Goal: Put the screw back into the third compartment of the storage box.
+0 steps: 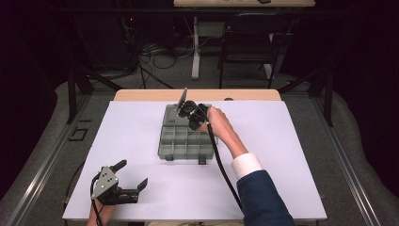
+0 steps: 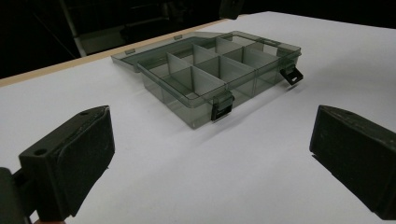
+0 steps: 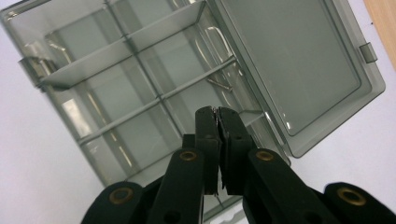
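Observation:
A smoky clear plastic organizer box [image 1: 181, 141] lies in the middle of the white table, its lid [image 3: 289, 60] folded flat toward the far edge. Dividers split it into several compartments [image 2: 210, 70]. My right gripper [image 1: 187, 112] hovers over the box's far compartments with its jaws pressed shut; a tiny pale glint shows at the fingertips [image 3: 208, 122], too small to identify. A thin metal piece [image 3: 218, 84] lies in a compartment just beyond them. My left gripper [image 1: 133, 173] rests low at the front left, open and holding nothing, and faces the box from well short of it.
Two black latches [image 2: 222, 106] hang on the box's near wall. The white mat [image 1: 282, 155] lies bare around the box. A wooden table edge [image 1: 141, 95] runs behind it. Beyond stand a dark chair [image 1: 247, 42] and floor cables.

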